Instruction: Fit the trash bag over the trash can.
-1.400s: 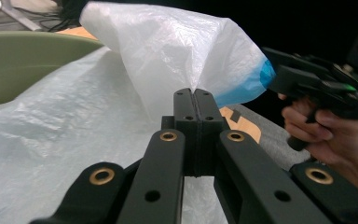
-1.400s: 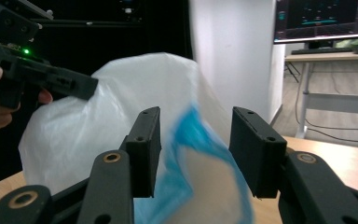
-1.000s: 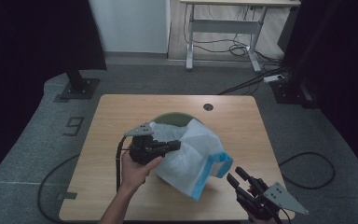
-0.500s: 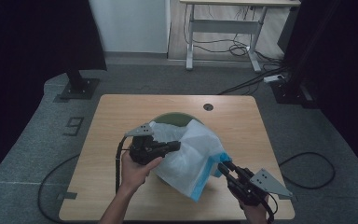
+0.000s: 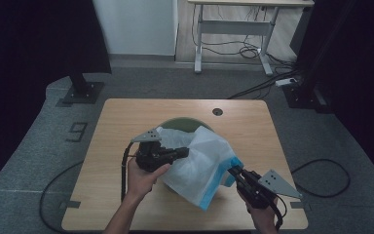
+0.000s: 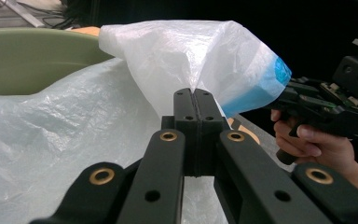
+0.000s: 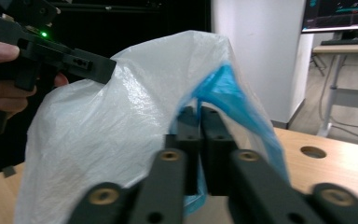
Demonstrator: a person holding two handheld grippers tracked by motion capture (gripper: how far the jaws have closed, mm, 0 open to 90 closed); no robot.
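A white plastic bag (image 5: 199, 161) with a blue rim (image 5: 221, 183) lies half over a green bowl (image 5: 182, 123) in the middle of the wooden table (image 5: 126, 117). My left gripper (image 5: 185, 152) is shut on the bag's white film, pinched between its jaws (image 6: 196, 93). At the bag's front right corner my right gripper (image 5: 233, 170) has just been closing, and its jaws now stand shut on the blue rim (image 7: 223, 88). In the right gripper view, its tips (image 7: 199, 112) sit inside the fold, with the left gripper (image 7: 107, 65) beyond. The bag hangs stretched between both grippers.
A round cable hole (image 5: 217, 111) marks the table's far right part. Behind the table stand a white desk frame (image 5: 233, 24) and a black stand base (image 5: 80, 90). Cables trail over the grey floor on both sides.
My right gripper has moved up and left from the table's front right corner to the bag's blue rim and closed on it. The left gripper has kept still on the bag.
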